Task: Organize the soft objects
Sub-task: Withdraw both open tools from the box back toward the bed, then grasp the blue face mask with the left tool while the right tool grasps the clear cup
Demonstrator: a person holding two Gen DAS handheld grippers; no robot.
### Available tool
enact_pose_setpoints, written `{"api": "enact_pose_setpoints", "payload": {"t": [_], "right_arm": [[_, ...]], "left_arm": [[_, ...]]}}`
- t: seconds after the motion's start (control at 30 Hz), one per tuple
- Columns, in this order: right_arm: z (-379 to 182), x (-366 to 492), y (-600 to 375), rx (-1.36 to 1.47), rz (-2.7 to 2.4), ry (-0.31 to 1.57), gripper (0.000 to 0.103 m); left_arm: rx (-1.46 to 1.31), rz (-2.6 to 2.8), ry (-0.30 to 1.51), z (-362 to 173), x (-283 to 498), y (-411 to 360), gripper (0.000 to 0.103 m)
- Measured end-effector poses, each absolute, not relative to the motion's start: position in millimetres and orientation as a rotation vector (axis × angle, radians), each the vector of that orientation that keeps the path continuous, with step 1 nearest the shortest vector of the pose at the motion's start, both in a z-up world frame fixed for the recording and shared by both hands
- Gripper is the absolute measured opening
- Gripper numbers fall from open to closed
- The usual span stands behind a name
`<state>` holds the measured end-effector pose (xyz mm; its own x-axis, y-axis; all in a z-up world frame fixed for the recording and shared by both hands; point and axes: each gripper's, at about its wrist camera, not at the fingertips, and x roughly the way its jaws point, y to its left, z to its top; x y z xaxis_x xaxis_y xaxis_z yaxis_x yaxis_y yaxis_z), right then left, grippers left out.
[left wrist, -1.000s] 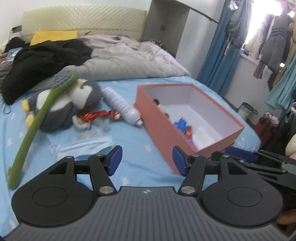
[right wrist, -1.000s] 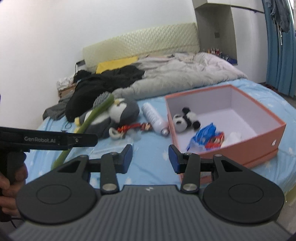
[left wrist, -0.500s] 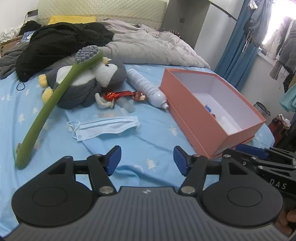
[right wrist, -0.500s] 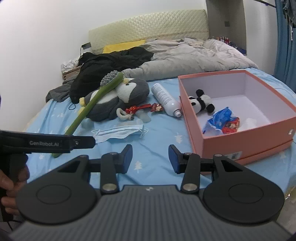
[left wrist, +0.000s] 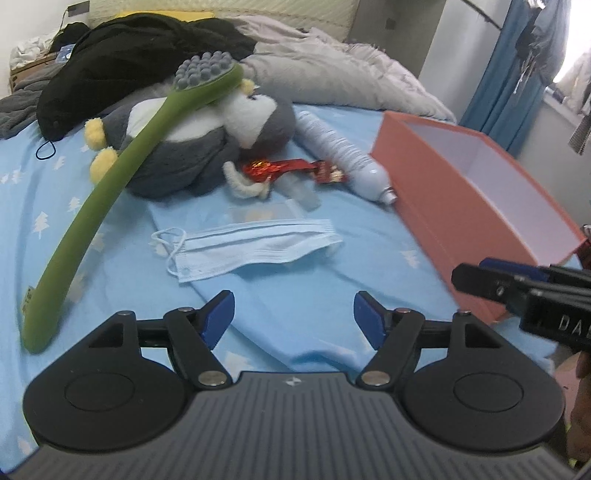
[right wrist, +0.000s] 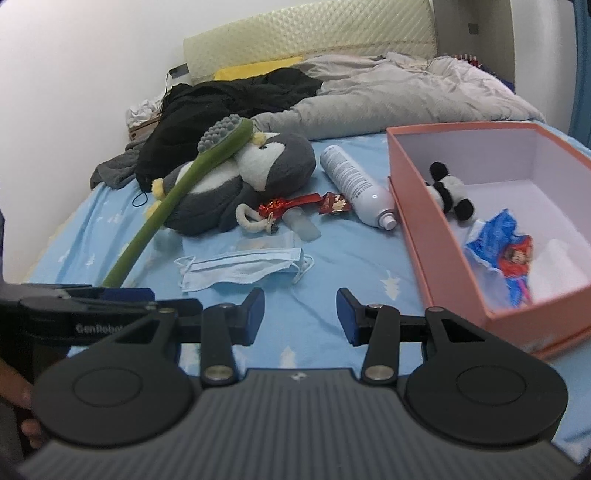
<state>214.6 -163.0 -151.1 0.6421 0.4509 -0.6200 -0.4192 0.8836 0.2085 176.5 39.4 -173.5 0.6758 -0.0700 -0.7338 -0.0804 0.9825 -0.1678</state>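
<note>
While both lie on the bed, face mask just ahead of the empty, wide-open left claw.

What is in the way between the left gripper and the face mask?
Nothing visible. The left gripper is open, and only bare blue bedsheet lies between its fingertips and the face mask. The green brush lies off to the side, leaning on the penguin plush.

A bed fills the room, its blue sheet printed with little white trees. A cream padded headboard stands against a plain white wall. A rumpled grey quilt lies near it; blue curtains hang at the right, daylight glaring through the window
</note>
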Motion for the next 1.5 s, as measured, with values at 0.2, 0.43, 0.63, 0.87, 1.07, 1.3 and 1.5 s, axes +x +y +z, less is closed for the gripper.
{"api": "enact_pose_setpoints", "payload": {"t": [0.2,0.43,0.63,0.87,1.07,1.3,1.5], "right_arm": [[-169,252,-144,0.034,0.511,0.744,0.046],[-191,299,-123,0.029,0.527,0.772,0.046],[-211,337,-105,0.022,0.537,0.798,0.046],[-230,380,-87,0.015,0.544,0.802,0.045],[-246,406,-74,0.009,0.553,0.824,0.045],[-260,419,-63,-0.014,0.619,0.844,0.045],[-260,418,-58,-0.055,0.632,0.848,0.020]], "left_arm": [[-0.139,0.024,0.827,-193,204,53,0.077],[-0.010,0.001,0.831,-218,239,58,0.078],[0.016,-0.055,0.862,-234,269,72,0.078],[0.051,-0.145,0.875,-245,298,77,0.078],[0.006,-0.225,0.916,-256,306,88,0.078],[-0.040,-0.257,0.918,-257,304,96,0.063],[-0.038,-0.279,0.934,-253,298,93,0.030]]}}
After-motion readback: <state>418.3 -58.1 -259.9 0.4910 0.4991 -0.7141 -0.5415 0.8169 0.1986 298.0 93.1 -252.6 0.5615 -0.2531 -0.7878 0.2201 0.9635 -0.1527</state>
